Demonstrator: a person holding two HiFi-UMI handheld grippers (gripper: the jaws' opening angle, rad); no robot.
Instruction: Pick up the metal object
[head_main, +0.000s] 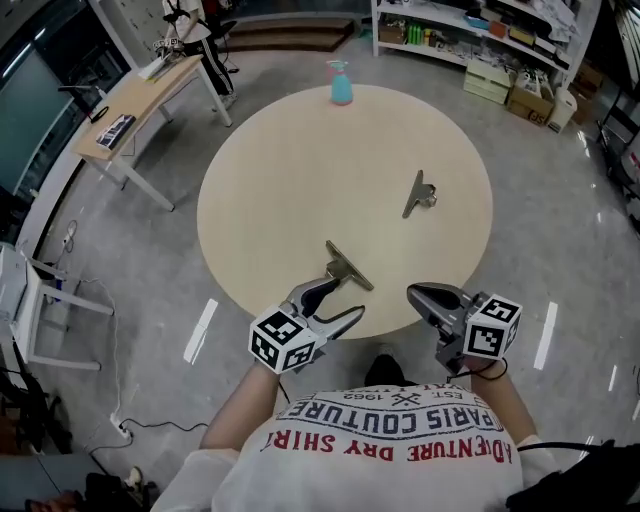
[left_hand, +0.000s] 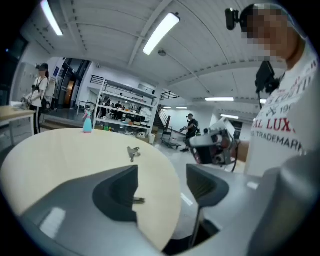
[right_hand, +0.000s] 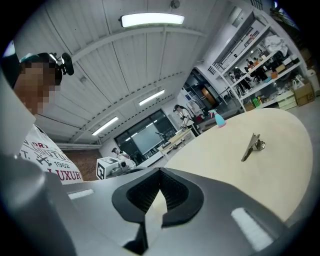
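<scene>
While the left tongs (head_main: 347, 298) stand open at the near edge of the round worktop (head_main: 290, 170), nothing sits between their pads. One metal object (head_main: 349, 266) lies flat on the worktop just ahead of their tips, close against the outer side of one finger; the left gripper view shows only a small end of it (left_hand: 138, 200). The right tongs (head_main: 413, 292) are closed with their tips together, and they are empty. A second metal clip (head_main: 418, 193) lies well beyond the right tongs. A blue spray bottle (head_main: 341, 84) stands farthest from both.
</scene>
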